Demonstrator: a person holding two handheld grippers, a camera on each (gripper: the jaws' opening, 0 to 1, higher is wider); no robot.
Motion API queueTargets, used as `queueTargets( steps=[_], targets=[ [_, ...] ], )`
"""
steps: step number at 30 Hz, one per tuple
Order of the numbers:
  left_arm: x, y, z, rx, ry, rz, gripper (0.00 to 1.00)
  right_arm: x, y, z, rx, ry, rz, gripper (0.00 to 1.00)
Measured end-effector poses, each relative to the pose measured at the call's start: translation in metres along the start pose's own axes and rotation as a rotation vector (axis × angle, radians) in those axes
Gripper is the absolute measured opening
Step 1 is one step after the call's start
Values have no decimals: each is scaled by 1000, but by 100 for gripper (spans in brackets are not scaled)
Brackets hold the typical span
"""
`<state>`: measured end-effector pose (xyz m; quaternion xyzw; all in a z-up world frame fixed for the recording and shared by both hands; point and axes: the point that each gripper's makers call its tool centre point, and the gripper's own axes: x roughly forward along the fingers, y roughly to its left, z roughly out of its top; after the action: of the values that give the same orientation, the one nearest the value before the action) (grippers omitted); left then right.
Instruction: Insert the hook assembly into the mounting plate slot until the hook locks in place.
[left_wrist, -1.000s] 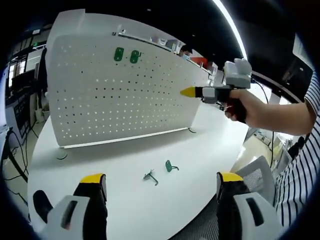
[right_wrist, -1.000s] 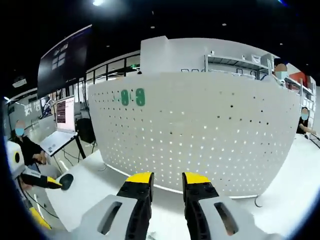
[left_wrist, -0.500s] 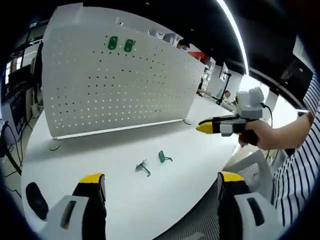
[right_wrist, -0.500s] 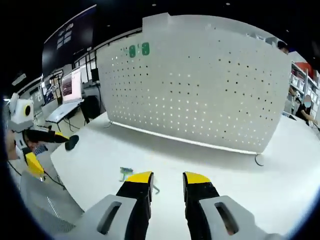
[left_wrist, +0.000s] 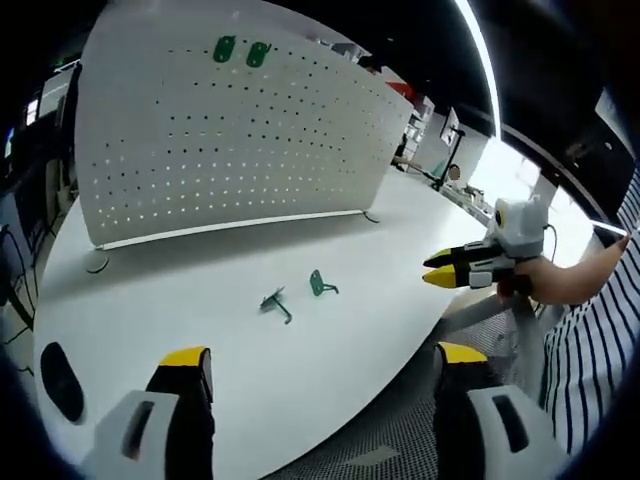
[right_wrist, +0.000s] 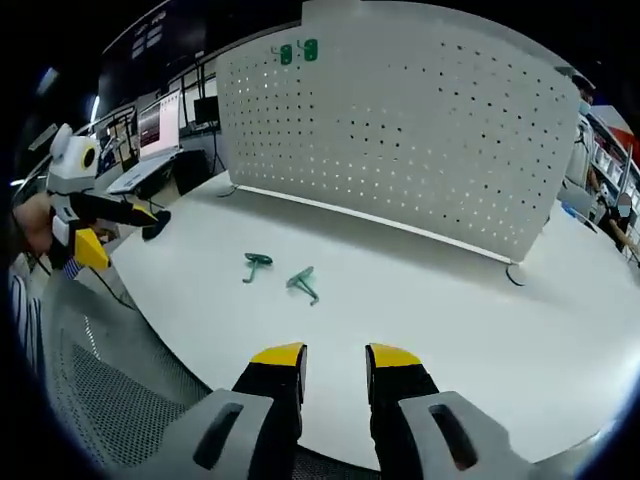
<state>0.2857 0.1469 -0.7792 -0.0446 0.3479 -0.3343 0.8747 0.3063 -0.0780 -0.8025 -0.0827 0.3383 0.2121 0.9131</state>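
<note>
Two green hooks lie loose on the white bench, well short of the upright pegboard. In the left gripper view the darker, flatter hook sits at about 12 o'clock from the left hand-held gripper, the brighter green hook just beside it toward 1 o'clock. Left jaws stand wide apart, holding nothing.

Right hand-held gripper: jaws nearly together with a narrow gap, nothing between them. From it the hooks lie at 11 o'clock, bright hook farther out, darker hook nearer. The darker hook's long axis runs diagonally across the line of approach.

Judgement: the right gripper looks nearer the darker hook and would need to spread its jaws first.

Left view shows the right gripper hovering off the bench edge at 3 o'clock; right view shows the left gripper at 9 o'clock. Two green hooks already hang high on the pegboard.
</note>
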Motion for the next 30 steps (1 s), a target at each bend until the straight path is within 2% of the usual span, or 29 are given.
queueTargets(
  steps=[6, 11, 12, 15, 17, 19, 23, 26, 30],
  targets=[
    [0, -1, -7, 3, 27, -4, 94, -1, 1, -9, 1, 27, 2, 21],
    [3, -4, -14, -11, 37, -23, 95, 2, 8, -7, 10, 24, 26, 21],
    [3, -4, -15, -13, 41, -23, 95, 4, 10, -8, 2, 28, 34, 21],
    [5, -2, -20, -14, 53, -19, 95, 10, 13, -4, -90, 2, 43, 21],
    [5, 1, -22, -16, 54, -15, 95, 14, 16, -4, -73, 10, 53, 21],
    [6, 2, -25, -34, 53, -17, 95, 18, 23, 0, -59, 2, 87, 21],
    [6, 6, -28, -41, 60, -9, 95, 31, 41, 3, -105, 31, 140, 21],
    [6, 10, -28, -61, 52, -4, 95, 42, 59, 12, -76, 21, 206, 15],
    [6, 13, -26, -59, 56, 4, 95, 60, 76, 20, -80, 35, 248, 14]
  ],
)
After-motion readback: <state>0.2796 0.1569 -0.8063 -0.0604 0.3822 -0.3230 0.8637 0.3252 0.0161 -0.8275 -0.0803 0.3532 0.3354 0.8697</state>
